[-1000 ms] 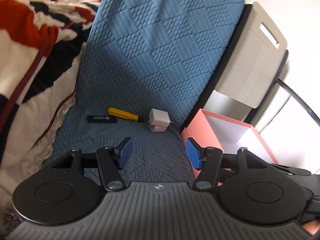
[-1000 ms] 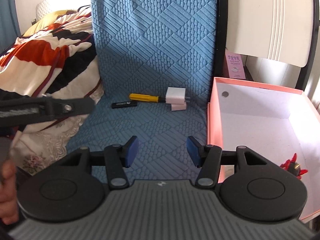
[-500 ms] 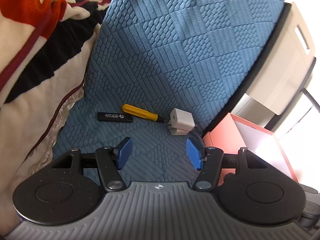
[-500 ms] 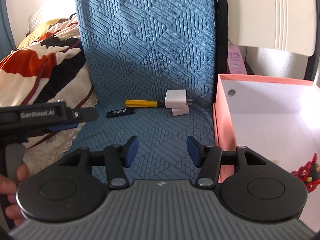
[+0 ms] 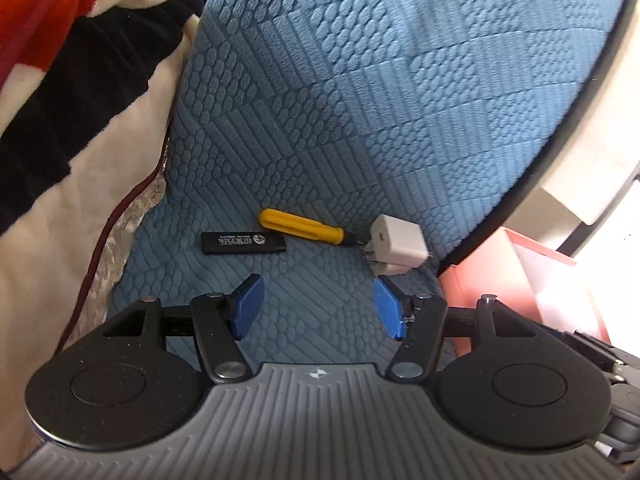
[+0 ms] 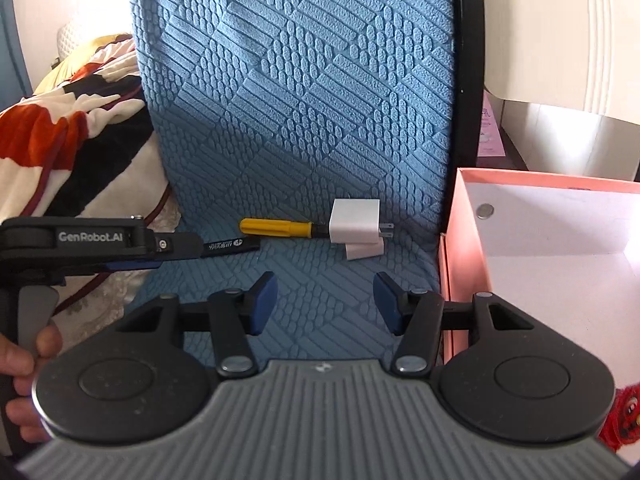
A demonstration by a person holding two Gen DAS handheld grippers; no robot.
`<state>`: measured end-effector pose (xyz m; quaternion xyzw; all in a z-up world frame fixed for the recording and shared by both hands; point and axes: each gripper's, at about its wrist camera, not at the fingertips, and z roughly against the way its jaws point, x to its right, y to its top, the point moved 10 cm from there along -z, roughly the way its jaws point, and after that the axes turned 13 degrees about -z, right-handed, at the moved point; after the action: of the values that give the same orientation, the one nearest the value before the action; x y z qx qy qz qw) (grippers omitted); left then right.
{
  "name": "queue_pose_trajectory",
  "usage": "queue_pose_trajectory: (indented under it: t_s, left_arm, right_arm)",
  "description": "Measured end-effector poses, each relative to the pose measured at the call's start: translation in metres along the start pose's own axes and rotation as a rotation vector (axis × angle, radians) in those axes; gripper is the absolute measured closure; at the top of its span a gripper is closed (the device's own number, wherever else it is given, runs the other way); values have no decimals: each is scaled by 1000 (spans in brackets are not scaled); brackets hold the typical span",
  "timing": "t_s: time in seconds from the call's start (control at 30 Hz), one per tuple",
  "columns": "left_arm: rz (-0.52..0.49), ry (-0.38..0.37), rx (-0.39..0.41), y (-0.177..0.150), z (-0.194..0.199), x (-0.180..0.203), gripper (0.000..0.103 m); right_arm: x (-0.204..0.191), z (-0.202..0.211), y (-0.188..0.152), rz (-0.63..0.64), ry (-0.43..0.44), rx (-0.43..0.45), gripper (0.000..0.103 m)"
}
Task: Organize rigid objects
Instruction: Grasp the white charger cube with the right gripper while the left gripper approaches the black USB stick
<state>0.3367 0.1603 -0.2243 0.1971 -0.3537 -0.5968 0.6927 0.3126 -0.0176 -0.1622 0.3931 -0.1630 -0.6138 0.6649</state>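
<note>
On the blue quilted cushion (image 5: pixel 360 120) lie a black USB stick (image 5: pixel 243 243), a yellow-handled screwdriver (image 5: pixel 301 231) and two white plug adapters (image 5: pixel 396 250), one on top of the other. My left gripper (image 5: pixel 318 306) is open and empty, just short of these things. My right gripper (image 6: pixel 324 304) is open and empty, a little short of the adapters (image 6: pixel 356 230) and screwdriver (image 6: pixel 276 227). In the right wrist view the left gripper's body (image 6: pixel 92 242) covers part of the USB stick (image 6: pixel 230 245).
A pink box with a white inside (image 6: pixel 452 264) stands at the cushion's right edge; a red toy (image 6: pixel 624 416) lies in its near corner. A striped blanket (image 5: pixel 60 100) lies to the left. A white cabinet (image 6: pixel 560 32) stands behind the box.
Both grippers have moved closer to the things on the cushion. The left gripper has swung left, so the pink box has slid towards its right edge. Both stay open.
</note>
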Motion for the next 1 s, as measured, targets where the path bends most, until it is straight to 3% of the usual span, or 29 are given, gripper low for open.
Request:
queue_pose_trajectory:
  t_s: [0.47,0.8,0.9,1.0]
  left_arm:
    - [9,49,-131,9,-55,-45,37]
    - [30,31,-108,29,-77,-71,37]
    - [23,20,-110,31,-84,-72,37]
    - [-8,25,-139,28,-94,-73,38]
  right_arm:
    - [-9,-49,26,25,9,0,47]
    - [-1,-78,43,-21,-2,-6,45]
    - [6,-88,47,-36,-29,-9,34]
    - [9,-101,49,-36,-39,-22,34]
